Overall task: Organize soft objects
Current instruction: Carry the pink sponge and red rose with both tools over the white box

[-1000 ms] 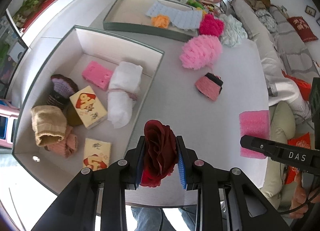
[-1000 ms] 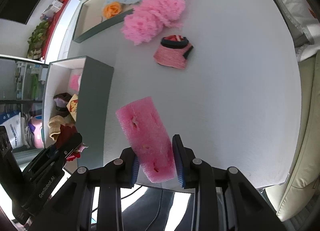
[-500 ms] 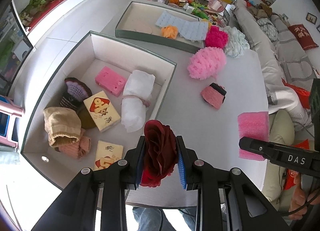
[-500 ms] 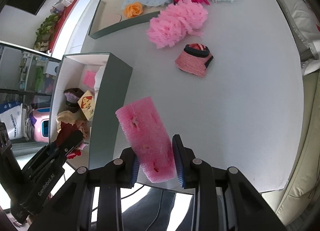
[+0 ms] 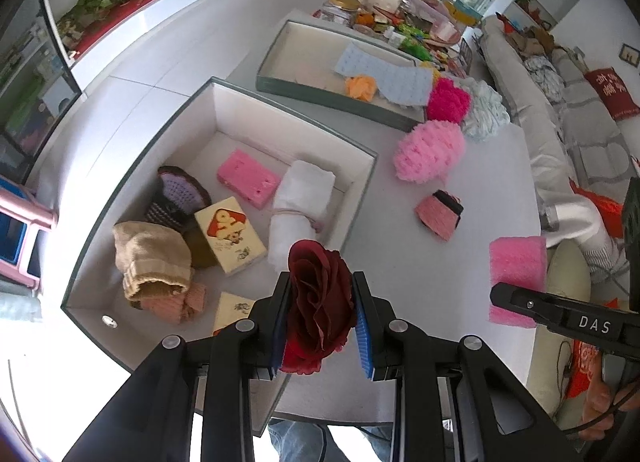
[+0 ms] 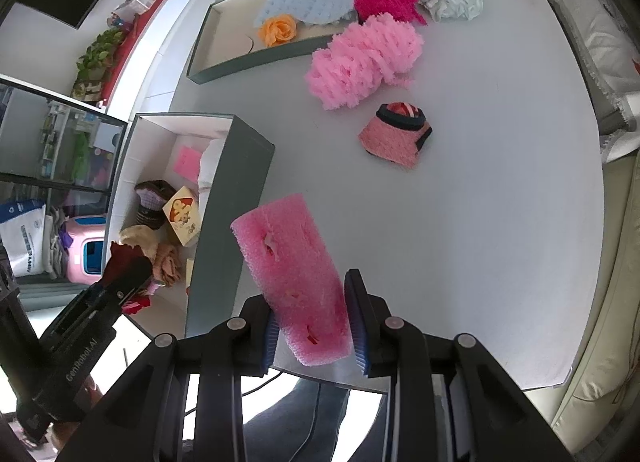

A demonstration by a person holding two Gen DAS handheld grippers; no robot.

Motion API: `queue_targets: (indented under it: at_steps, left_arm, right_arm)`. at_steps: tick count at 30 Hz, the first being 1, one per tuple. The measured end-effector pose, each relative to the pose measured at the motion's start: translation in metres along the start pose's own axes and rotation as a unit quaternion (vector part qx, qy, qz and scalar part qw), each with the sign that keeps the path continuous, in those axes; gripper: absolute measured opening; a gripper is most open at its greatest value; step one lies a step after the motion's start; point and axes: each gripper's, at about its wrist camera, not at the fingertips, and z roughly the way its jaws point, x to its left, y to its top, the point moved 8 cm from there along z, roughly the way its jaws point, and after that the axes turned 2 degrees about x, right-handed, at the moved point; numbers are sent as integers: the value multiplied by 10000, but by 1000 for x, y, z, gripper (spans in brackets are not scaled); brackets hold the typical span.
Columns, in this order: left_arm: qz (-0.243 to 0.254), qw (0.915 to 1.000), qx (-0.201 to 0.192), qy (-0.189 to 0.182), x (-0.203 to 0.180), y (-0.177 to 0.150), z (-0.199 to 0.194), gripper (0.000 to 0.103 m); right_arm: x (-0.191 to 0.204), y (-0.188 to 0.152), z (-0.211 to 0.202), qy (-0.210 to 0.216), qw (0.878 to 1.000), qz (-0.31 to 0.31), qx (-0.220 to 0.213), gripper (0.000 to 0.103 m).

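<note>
The left gripper (image 5: 322, 318) is clenched on a dark red fabric rose (image 5: 318, 302), which fills the gap between its blue pads and hangs above the near right corner of the deep grey-green box (image 5: 362, 198). The right gripper (image 6: 310, 322) is clamped on a pink foam block (image 6: 292, 282); the block tilts up toward 11 o'clock from the jaws, over the white table (image 6: 500, 222) just beside the box's outer wall.

In the left wrist view the box holds a white rolled towel (image 5: 300, 206) at 12 o'clock from the rose, a second pink foam piece (image 5: 248, 178) at 11 o'clock, a yellow printed tissue pack (image 5: 230, 234) and a tan knitted pouch (image 5: 150, 258) at 10 o'clock, with a brown-and-purple knitted piece (image 5: 178, 194) beyond them.

On the table at 1 o'clock lie a small pink knitted pouch with a black rim (image 5: 438, 214) and, farther on, a pale pink ruffled puff (image 5: 428, 150), well apart from the box. A shallow tray (image 5: 332, 98) at 12 o'clock carries an orange fabric flower (image 5: 360, 86) and a light blue bubble sheet (image 5: 384, 76).
</note>
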Motion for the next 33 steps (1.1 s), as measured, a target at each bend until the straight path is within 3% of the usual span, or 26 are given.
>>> queue_targets:
  at_steps: [33]
  left_arm:
    - [-814,9963,-143,236,59,2,-7,30]
  right_arm:
    - [60,17,14,-79,9960,-862,221,33]
